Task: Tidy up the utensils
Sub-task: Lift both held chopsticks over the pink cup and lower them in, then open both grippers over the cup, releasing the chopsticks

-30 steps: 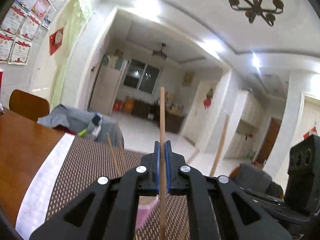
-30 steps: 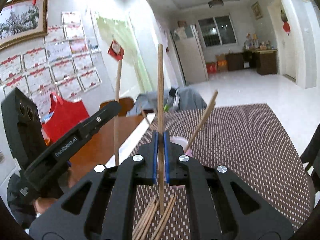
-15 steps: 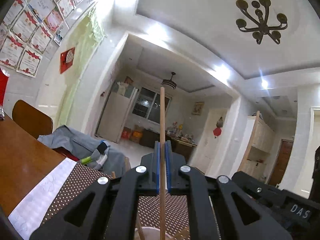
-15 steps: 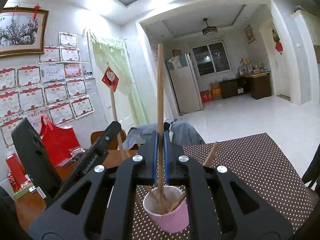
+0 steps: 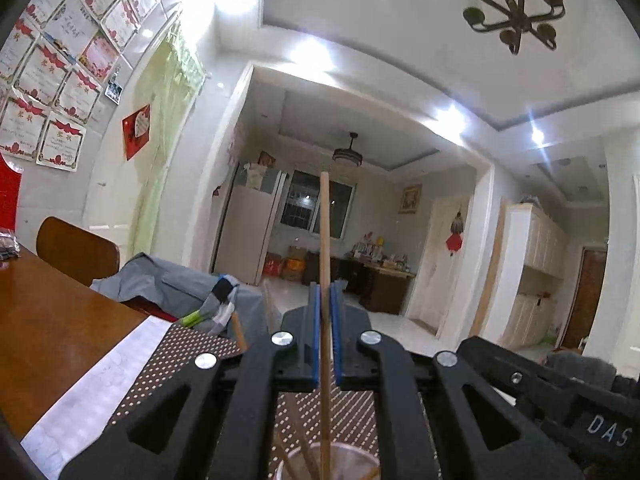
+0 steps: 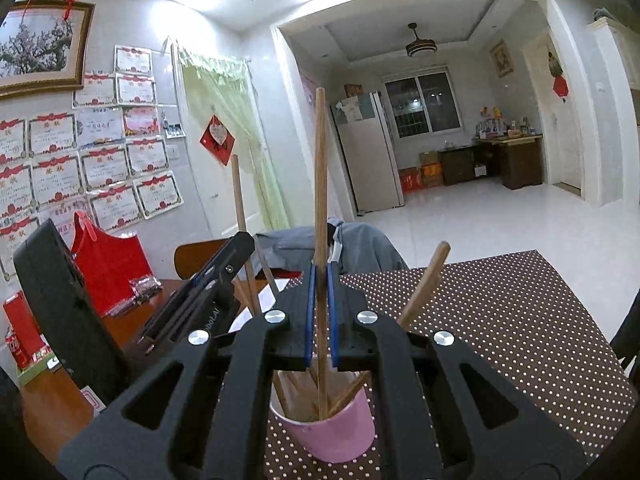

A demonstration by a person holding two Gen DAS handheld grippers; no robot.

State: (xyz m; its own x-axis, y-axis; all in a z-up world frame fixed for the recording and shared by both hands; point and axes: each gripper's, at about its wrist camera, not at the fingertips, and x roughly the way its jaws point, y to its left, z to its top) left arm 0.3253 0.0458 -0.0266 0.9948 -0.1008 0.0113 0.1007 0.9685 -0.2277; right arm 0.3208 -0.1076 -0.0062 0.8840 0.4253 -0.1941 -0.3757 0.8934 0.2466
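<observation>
One pink cup [image 6: 332,432] on dotted brown mat [image 6: 500,320], on counter [image 5: 52,328]. Several wooden chopsticks in cup; exact count unclear.

Left gripper [image 5: 325,332]: blue-padded fingers closed on one upright chopstick [image 5: 324,240], lower end inside cup rim.

Right gripper [image 6: 319,312]: fingers closed on one upright chopstick [image 6: 319,176], lower end inside cup. Leaning chopstick [image 6: 426,280] rests against right of cup.

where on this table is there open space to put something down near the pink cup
Bare room: the dotted placemat right of the pink cup, out to its far edge. Crowded: the cup itself, full of chopsticks, with both tongs over it; the wooden table to its left holds a red bag and a can.
</observation>
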